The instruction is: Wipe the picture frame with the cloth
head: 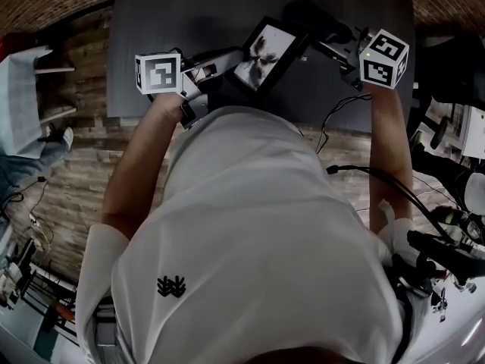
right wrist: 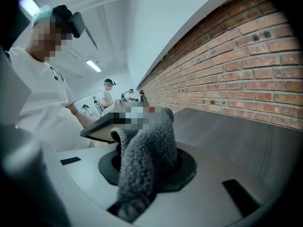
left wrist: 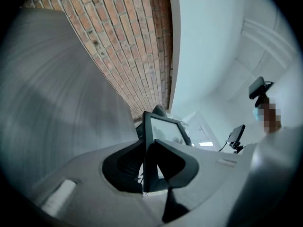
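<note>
Left gripper (left wrist: 150, 163): it is clenching on the picture frame (left wrist: 163, 132), with one dark pad on each side of the frame's thin edge.
Picture frame: it is standing up out of the left jaws, raised over the table (head: 174, 14) and tilting away from the person. The head view shows a black border around a pale picture with a dark blot.
Frame, hidden parts: the left jaws are covering its gripped edge. In the right gripper view only a dark edge and the underside are showing, and its face cannot be made out.
Right gripper (right wrist: 147, 161): it is grasping the cloth (right wrist: 147, 143), a grey fleecy wad bulging out between the pads and hiding them almost entirely.
Cloth and frame: the wad is sitting against the frame's far corner. Whether it is pressing there or just overlapping cannot be told, and in the head view it is only a dark lump.
Table, hidden parts: the person's white shirt (head: 258, 233) is blocking its near edge.
Background: a brick wall (right wrist: 236, 60) is running beside the table, and small, indistinct people (right wrist: 108, 97) are standing far off.
</note>
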A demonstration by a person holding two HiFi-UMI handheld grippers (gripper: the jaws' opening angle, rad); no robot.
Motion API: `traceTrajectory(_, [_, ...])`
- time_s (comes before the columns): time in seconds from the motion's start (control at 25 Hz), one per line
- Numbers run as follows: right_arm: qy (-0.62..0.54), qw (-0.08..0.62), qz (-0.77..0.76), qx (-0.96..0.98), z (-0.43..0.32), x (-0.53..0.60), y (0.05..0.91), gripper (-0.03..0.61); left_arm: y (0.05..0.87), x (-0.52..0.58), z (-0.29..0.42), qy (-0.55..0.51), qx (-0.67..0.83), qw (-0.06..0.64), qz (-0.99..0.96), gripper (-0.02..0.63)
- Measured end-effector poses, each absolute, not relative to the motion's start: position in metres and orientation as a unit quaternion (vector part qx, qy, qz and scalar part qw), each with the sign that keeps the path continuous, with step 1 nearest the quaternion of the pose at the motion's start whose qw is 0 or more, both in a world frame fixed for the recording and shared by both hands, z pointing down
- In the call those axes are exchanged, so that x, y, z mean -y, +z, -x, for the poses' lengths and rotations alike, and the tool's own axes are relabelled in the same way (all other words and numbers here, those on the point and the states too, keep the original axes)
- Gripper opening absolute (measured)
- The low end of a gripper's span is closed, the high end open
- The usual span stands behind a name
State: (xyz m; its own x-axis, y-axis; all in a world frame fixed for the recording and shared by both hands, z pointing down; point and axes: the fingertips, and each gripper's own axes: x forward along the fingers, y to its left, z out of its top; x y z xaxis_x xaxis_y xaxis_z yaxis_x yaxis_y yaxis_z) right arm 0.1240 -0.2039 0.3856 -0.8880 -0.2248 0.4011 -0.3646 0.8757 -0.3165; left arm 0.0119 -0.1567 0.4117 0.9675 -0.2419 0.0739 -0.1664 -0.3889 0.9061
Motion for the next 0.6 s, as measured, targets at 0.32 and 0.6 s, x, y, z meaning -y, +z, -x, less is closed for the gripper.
traceTrajectory(0.32, [0.183,0.19,-0.186,0.946,-0.133,0.195,0.382,0.089,0.426,0.162,-0.001,-0.013,0.167,0.538,-0.826,0.077])
traceTrajectory(0.6, [0.174,0.211,-0.224,0.935,-0.142,0.193,0.39,0.091,0.446,0.168,0.009,0.002,0.205,0.545,-0.813,0.077])
